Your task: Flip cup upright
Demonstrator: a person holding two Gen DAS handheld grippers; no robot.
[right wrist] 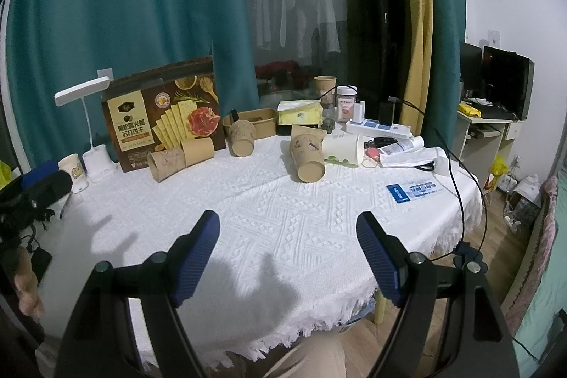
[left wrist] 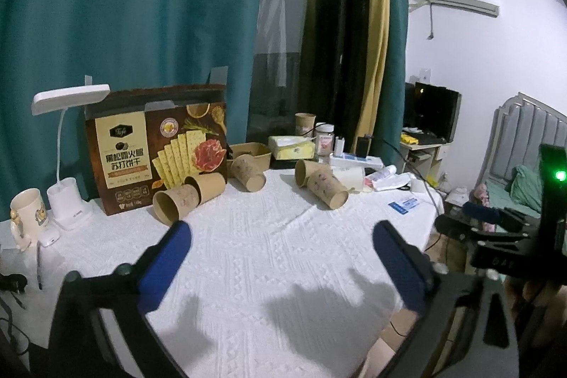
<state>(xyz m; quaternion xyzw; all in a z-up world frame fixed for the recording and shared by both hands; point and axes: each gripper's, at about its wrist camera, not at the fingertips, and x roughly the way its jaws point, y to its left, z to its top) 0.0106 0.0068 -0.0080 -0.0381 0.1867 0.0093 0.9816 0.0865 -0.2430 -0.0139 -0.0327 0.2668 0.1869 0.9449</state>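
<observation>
While several paper cups lie toppled on the white tablecloth, both grippers, left and right, hover wide open and empty, flipping not begun

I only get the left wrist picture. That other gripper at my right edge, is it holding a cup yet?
Observer: No. The right gripper is open above the bare tablecloth, with nothing between its fingers.
Operator: What is the white thing behind the rightmost tipped brown cup?
Observer: A white paper cup with green print, lying on its side right beside that brown cup.
Operator: Where does the table end?
Observer: Just below the right gripper. The cloth's fringe hangs over the edge, with wooden floor beyond.
</observation>
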